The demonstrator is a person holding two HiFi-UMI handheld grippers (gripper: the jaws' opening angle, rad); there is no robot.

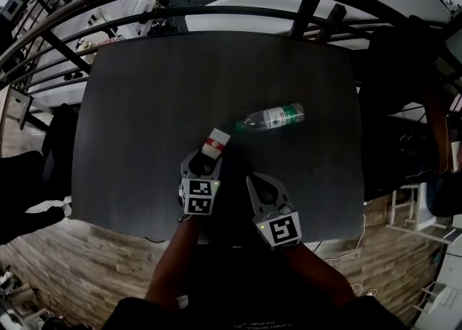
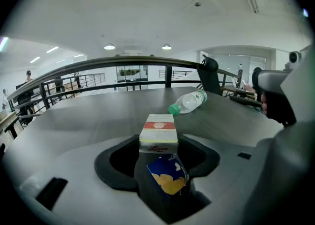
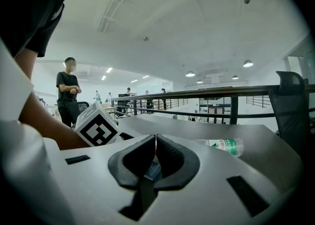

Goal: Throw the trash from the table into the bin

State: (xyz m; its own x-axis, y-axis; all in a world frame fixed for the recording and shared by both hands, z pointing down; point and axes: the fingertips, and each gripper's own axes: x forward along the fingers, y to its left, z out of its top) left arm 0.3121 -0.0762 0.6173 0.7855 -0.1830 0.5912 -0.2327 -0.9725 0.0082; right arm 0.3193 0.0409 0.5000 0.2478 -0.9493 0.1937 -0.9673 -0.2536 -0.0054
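Note:
A small white carton with a red band [image 1: 215, 143] lies on the dark table [image 1: 144, 105] near its front edge. My left gripper [image 1: 208, 159] has its jaws on either side of the carton [image 2: 158, 131], and the pads lie against both its sides. A clear plastic bottle with a green label and cap [image 1: 273, 118] lies on its side a little further back and to the right [image 2: 189, 102]. My right gripper [image 1: 254, 183] hovers beside the left one, shut with nothing between its jaws [image 3: 155, 143]. The bottle [image 3: 224, 146] lies ahead of it. No bin is in view.
A dark curved railing [image 1: 216, 14] runs behind the table's far edge. A black chair [image 1: 404, 105] stands at the table's right side. A person in black [image 3: 69, 91] stands far off in the right gripper view. The floor below the front edge is pale wood [image 1: 86, 271].

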